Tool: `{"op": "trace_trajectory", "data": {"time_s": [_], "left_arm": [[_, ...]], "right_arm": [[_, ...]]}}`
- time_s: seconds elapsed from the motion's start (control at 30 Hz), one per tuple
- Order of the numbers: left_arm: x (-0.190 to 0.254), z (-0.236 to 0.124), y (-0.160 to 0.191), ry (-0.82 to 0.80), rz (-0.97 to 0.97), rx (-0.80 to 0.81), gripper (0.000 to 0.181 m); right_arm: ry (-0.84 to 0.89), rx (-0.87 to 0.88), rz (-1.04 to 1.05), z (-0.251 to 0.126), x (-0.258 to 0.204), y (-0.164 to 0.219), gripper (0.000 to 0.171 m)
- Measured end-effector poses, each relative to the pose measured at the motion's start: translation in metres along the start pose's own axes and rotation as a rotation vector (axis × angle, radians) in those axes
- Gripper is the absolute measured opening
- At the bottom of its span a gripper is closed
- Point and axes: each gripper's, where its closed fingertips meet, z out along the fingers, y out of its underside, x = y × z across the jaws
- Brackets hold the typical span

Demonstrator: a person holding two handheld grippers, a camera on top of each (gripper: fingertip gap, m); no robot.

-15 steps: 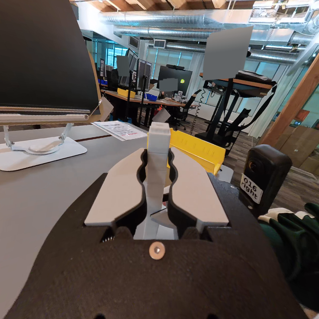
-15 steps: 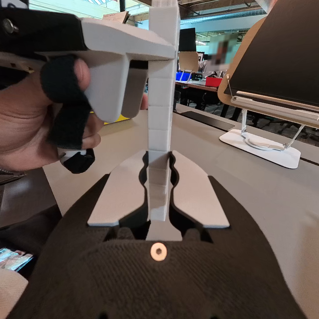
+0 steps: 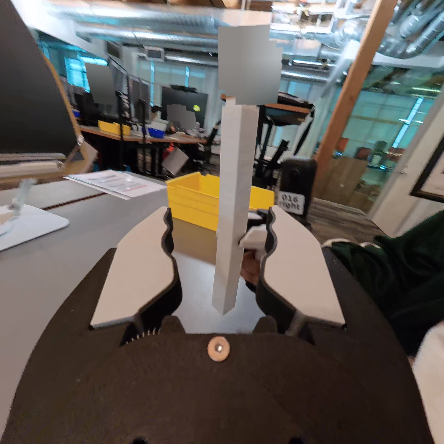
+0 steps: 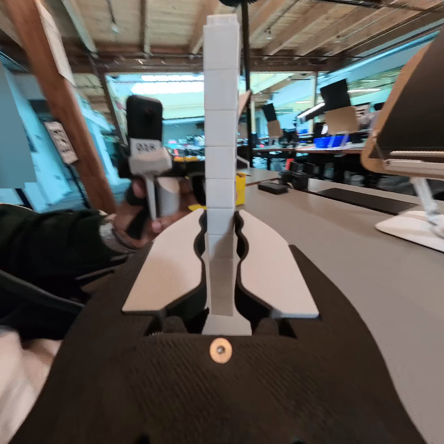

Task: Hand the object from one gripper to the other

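A tall white stick of stacked blocks point(image 4: 220, 120) stands upright in my right gripper point(image 4: 220, 213), which is shut on its lower part. In the left wrist view the stick point(image 3: 234, 204) shows in the gap of my left gripper point(image 3: 218, 211), which is open and touches it on neither side. A white finger of the right gripper point(image 3: 252, 236) presses the stick from the right. In the right wrist view the left gripper point(image 4: 158, 197), held by a hand, is off to the left and apart from the stick.
Both grippers are above a grey table point(image 3: 72, 240). A yellow bin point(image 3: 192, 197) and a paper sheet point(image 3: 115, 182) lie at its far edge. A dark screen on a white stand point(image 4: 408, 228) is at the side. A wooden post point(image 3: 348, 96) stands behind. Only a small space, under 4 cm, lies between the two pairs of fingers.
My left gripper has opened, let go of the stick and drawn away from it. My right gripper stays shut on the stick and now holds it alone.
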Motion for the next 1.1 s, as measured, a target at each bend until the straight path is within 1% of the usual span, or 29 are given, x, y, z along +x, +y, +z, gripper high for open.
{"op": "trace_trajectory", "data": {"time_s": [0.03,0.1,0.13,0.2,0.3,0.4,0.5,0.63,0.7,0.83,0.87,0.93,1.0,1.03,1.1], "left_arm": [[0.001,0.0,0.008,0.038,-0.011,-0.022,0.071],[0.007,-0.001,0.025,0.132,-0.022,-0.066,0.049],[0.01,-0.001,0.035,0.166,-0.025,-0.094,0.046],[0.013,0.0,0.054,0.213,-0.021,-0.171,0.046],[0.028,0.0,0.08,0.315,0.002,-0.282,0.045],[0.037,0.001,0.098,0.355,0.039,-0.353,0.045],[0.044,0.0,0.104,0.385,0.055,-0.368,0.039],[0.051,0.0,0.101,0.418,0.046,-0.347,0.033],[0.05,0.0,0.101,0.412,0.056,-0.346,0.024],[0.048,0.001,0.101,0.389,0.07,-0.349,0.023],[0.046,0.002,0.1,0.376,0.07,-0.343,0.023],[0.042,0.003,0.097,0.351,0.069,-0.328,0.023],[0.037,0.003,0.096,0.324,0.079,-0.329,0.023],[0.034,0.003,0.095,0.309,0.081,-0.324,0.023],[0.029,0.002,0.093,0.292,0.071,-0.314,0.023]], "right_arm": [[-0.042,0.015,0.04,-0.002,-0.001,-0.003,0.022],[-0.121,0.033,0.119,-0.006,-0.002,-0.006,0.022],[-0.156,0.033,0.149,-0.008,-0.003,-0.007,0.022],[-0.21,0.018,0.172,-0.01,-0.006,-0.007,0.022],[-0.265,-0.004,0.154,-0.01,-0.015,-0.007,0.022],[-0.313,-0.001,0.172,-0.01,-0.024,-0.007,0.022],[-0.351,0.008,0.193,-0.011,-0.03,-0.009,0.022],[-0.365,0.01,0.193,-0.011,-0.033,-0.011,0.022],[-0.373,0.013,0.194,-0.011,-0.035,-0.011,0.022],[-0.356,0.026,0.166,-0.009,-0.036,-0.012,0.022],[-0.335,0.04,0.148,-0.008,-0.034,-0.013,0.023],[-0.268,0.07,0.108,-0.006,-0.027,-0.015,0.043],[-0.218,0.091,0.094,-0.006,-0.019,-0.016,0.056],[-0.199,0.1,0.096,-0.006,-0.016,-0.017,0.06],[-0.167,0.12,0.101,-0.008,-0.009,-0.019,0.064]]}}
